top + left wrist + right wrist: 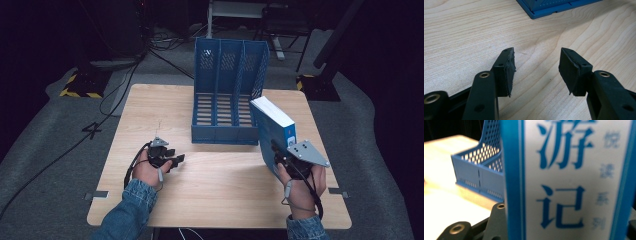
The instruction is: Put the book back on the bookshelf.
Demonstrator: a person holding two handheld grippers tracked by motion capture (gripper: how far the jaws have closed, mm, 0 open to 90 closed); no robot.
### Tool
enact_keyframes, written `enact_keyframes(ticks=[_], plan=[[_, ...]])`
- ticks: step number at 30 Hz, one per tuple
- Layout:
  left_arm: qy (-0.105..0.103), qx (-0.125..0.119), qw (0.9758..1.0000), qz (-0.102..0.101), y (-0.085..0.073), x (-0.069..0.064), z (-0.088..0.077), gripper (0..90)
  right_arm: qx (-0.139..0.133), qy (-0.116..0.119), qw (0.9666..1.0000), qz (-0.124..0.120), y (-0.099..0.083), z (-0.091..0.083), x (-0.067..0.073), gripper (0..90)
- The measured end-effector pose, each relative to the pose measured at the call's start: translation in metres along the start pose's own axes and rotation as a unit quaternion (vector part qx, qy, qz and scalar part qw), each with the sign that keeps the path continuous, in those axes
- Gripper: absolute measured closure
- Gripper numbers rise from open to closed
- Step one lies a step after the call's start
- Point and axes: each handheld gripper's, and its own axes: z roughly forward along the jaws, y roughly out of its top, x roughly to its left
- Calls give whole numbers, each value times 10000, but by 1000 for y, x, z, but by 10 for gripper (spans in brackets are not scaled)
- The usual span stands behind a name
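Presently, high view: right tongs (278, 152), held by the person's right hand (301, 186) near the right edge of the bench (210, 200), pinch a blue-and-white book (274, 131) at its lower part. Book stands upright, long axis near vertical, top leaning slightly toward the far edge. Blue file rack (227, 90), three open-topped slots side by side, sits at the far middle of the bench; book is just beside its front right corner, the rightmost slot lying beyond and to the left of the book. Judgement: if filing is the aim, the move turns on carrying the book leftward and over the low front wall; the right hand is much the nearer. Left tongs (172, 161), in the left hand (145, 170), rest near the front left quarter of the bench, well apart from rack and book.

Left gripper view: left tongs (536, 72) spread, nothing between the jaws; bare wood below; a corner of the rack's base (554, 7) at the top.

Right gripper view: book spine (571, 177), printed with blue Chinese characters, stands between the jaws, close to the lens and blurred; one jaw is visible at the lower left. Rack (480, 172) stands beyond to the left; no obstacle between.
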Motion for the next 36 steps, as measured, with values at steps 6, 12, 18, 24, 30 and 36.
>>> enact_keyframes(ticks=[6,12,18,24,30,36], plan=[[363,52,9989,306,0,1,-2,457,-174,37,9995,268,20,0,-3,619],[566,102,9973,468,-2,1,-4,417,-288,15,9989,374,37,4,-4,620],[911,244,9920,834,-4,-2,-5,331,-479,13,9976,491,60,16,-8,619],[979,209,9922,739,-6,-1,-6,311,-692,-23,9957,618,78,32,-12,619],[981,209,9922,740,-6,-1,-6,311,-796,-21,9938,776,96,53,-13,619],[979,216,9922,739,-6,-1,-6,311,-808,-29,9919,980,107,76,-17,619]])
